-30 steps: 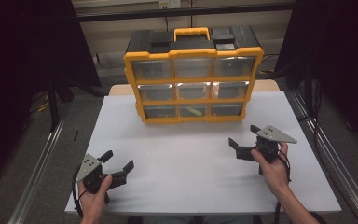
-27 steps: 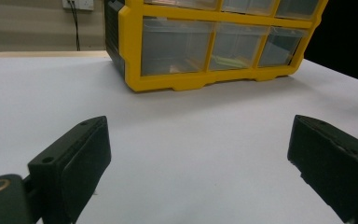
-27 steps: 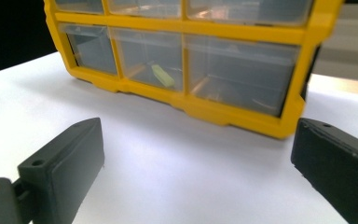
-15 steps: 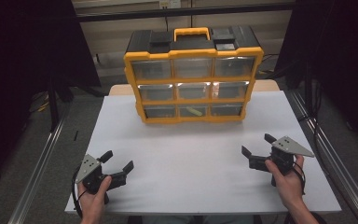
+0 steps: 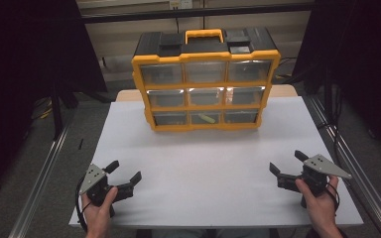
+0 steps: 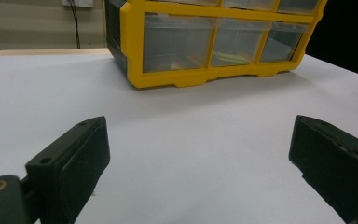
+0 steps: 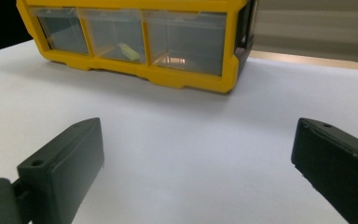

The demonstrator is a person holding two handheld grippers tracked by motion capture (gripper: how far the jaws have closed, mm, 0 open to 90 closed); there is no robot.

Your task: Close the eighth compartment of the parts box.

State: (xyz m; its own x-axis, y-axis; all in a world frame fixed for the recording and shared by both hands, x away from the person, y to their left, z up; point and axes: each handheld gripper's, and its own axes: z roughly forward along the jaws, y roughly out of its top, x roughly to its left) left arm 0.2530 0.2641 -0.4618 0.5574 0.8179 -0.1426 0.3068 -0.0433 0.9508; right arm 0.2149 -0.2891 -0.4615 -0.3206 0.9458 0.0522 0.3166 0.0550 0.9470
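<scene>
High view: yellow drawer organizer (image 5: 206, 82) stands at tabletop's (image 5: 213, 168) far edge; left gripper (image 5: 124, 178) and right gripper (image 5: 288, 168) near front corners, spread wide, empty | Left gripper view: rigid plastic, probably bulky; top handle (image 5: 204, 34) looks the best hold | Right gripper view: smooth clear drawers (image 7: 186, 35), likely slippery.

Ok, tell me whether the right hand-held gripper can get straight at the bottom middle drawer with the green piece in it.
Probably yes. The right hand-held gripper is open and holds nothing, and only bare white table lies between it and the bottom middle drawer of the yellow organizer. The drawer is shut, with the green piece inside.
</scene>
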